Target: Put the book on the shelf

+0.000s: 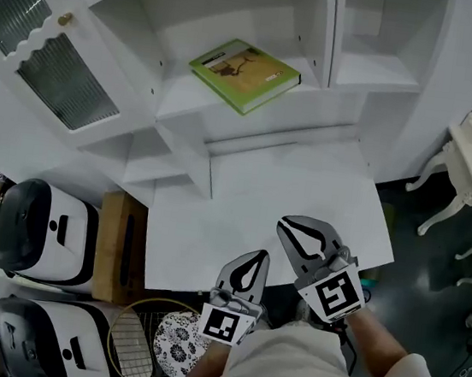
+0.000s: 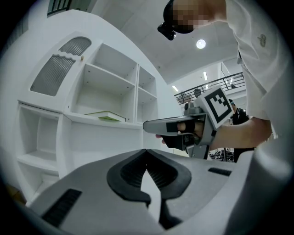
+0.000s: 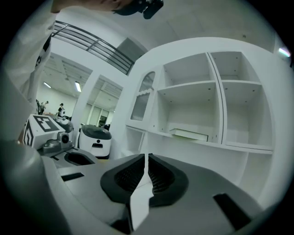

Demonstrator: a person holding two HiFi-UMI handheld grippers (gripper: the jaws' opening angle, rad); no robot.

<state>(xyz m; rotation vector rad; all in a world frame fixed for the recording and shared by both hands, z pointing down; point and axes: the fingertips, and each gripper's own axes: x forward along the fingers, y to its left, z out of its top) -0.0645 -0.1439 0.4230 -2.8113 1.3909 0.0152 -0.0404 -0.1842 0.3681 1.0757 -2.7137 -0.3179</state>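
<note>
I hold both tools close to my body, at about 6 o'clock of the white counter (image 1: 262,187). The left hand-held gripper (image 1: 254,259) is closed with nothing between its pads. The right hand-held gripper (image 1: 289,227), just beside it at 2 o'clock, is likewise closed and empty. In each gripper view the ribbed pads meet with only white surface behind them.

The book (image 1: 244,74) lies flat, green cover up, on the shelf (image 1: 180,90) of the cabinet's middle compartment. It is at about 11 o'clock from my grippers and well apart from them. It sits skewed, with one corner close to the shelf's front edge. Nothing touches it and it rests under its own weight, so I judge the placing done. That would explain why my jaws carry nothing and wait clear of the opening.

That compartment holds only the book. The neighbouring one at 1 o'clock shows nothing inside in the part I can see. The ribbed-glass door (image 1: 55,56) at 10 o'clock hides whatever is behind it. A wire basket (image 1: 134,338) sits low at 7 o'clock, and I cannot tell whether it holds anything.
</note>
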